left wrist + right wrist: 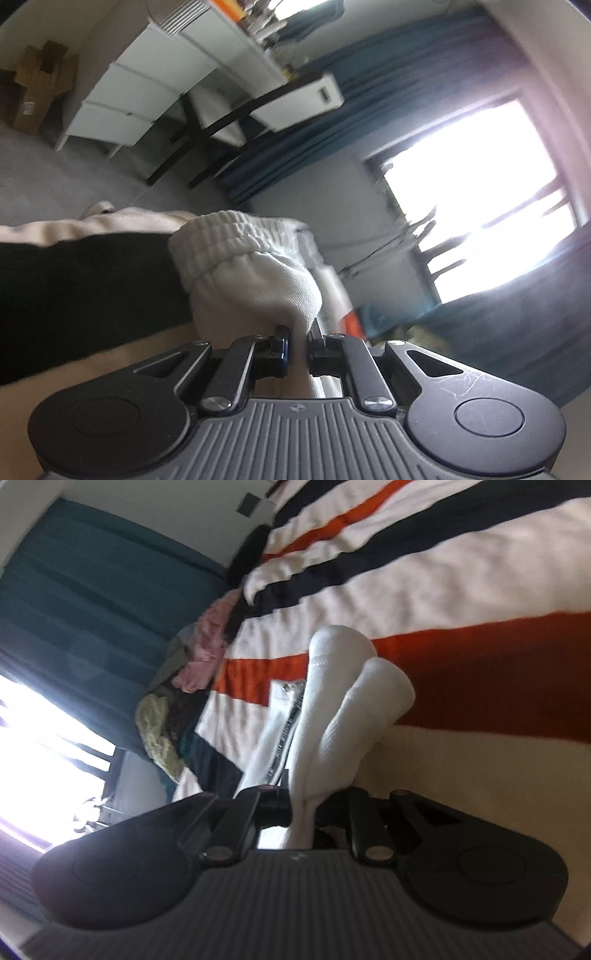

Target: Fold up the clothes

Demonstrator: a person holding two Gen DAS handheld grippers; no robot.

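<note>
The left gripper is clamping the elastic-waisted end of a white knitted cotton garment. The right gripper is pinching its ribbed folds above the striped orange, navy and cream bedspread. The garment appears to be spanning between both grippers, equally reachable.

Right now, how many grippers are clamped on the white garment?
2. The left gripper pinches its elastic waistband end; the right gripper pinches a bunched fold of the white garment above the striped blanket.
</note>
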